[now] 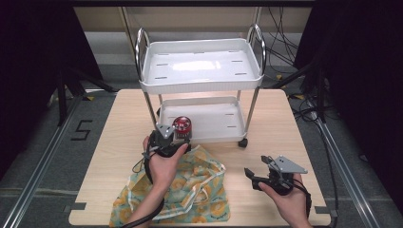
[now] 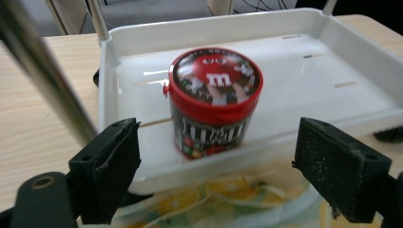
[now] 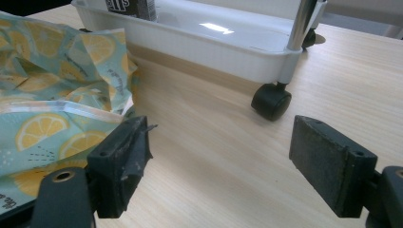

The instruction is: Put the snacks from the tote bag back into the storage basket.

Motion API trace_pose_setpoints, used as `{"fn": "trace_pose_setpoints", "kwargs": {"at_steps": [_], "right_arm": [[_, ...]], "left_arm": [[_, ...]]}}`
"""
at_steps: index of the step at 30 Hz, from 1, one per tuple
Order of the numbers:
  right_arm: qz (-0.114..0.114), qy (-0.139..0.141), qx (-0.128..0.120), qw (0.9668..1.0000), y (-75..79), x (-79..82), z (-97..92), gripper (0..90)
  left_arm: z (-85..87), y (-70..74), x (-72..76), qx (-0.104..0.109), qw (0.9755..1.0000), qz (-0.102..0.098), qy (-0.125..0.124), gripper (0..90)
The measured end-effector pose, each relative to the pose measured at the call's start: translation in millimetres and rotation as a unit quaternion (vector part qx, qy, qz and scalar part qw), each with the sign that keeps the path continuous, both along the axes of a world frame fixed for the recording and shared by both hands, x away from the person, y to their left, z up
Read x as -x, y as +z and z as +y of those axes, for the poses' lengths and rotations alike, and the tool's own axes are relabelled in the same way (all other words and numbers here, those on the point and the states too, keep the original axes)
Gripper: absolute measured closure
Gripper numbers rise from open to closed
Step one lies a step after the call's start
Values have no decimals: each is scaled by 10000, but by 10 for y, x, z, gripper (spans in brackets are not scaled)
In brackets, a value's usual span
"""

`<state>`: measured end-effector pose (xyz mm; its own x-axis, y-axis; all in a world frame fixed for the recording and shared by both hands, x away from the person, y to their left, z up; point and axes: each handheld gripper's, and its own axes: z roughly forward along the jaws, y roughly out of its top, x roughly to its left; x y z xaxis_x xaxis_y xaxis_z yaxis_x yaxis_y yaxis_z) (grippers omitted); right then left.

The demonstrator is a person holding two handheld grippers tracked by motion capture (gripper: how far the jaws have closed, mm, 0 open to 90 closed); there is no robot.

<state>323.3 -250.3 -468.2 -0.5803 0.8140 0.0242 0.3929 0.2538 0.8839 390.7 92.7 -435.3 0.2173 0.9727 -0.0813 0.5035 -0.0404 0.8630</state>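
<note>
A round candy tub with a red lid stands upright on the lower tray of a small white cart, near that tray's front left corner. My left gripper is open just in front of the tub, jaws wide apart and clear of it. A lemon-print fabric bag lies crumpled on the table below it. My right gripper is open and holds nothing, low over bare wood right of the bag.
The cart stands on a light wooden table, with chrome posts and a black caster at the front right. Its upper tray holds nothing. Cables and dark stands lie on the floor around the table.
</note>
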Motion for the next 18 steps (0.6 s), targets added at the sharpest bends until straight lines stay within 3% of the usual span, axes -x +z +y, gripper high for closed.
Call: {"fn": "trace_pose_setpoints", "kwargs": {"at_steps": [5, 10, 11, 14, 18], "right_arm": [[176, -120, -39, 9998, -1, 25, 19, 222], [68, -29, -71, 9999, -10, 2, 25, 222], [329, -150, -268, 9990, -7, 44, 55, 222], [247, -147, -154, 9995, -7, 32, 31, 222], [285, -161, -236, 9992, -6, 39, 39, 222]], "left_arm": [[114, -10, 143, -54, 9999, -42, -133, 153], [172, -63, 243, -101, 9994, -136, -296, 160], [182, -89, 272, -123, 9993, -141, -324, 160], [233, -172, 357, -146, 9989, -181, -409, 163], [324, -248, 462, -247, 9984, -225, -447, 167]]}}
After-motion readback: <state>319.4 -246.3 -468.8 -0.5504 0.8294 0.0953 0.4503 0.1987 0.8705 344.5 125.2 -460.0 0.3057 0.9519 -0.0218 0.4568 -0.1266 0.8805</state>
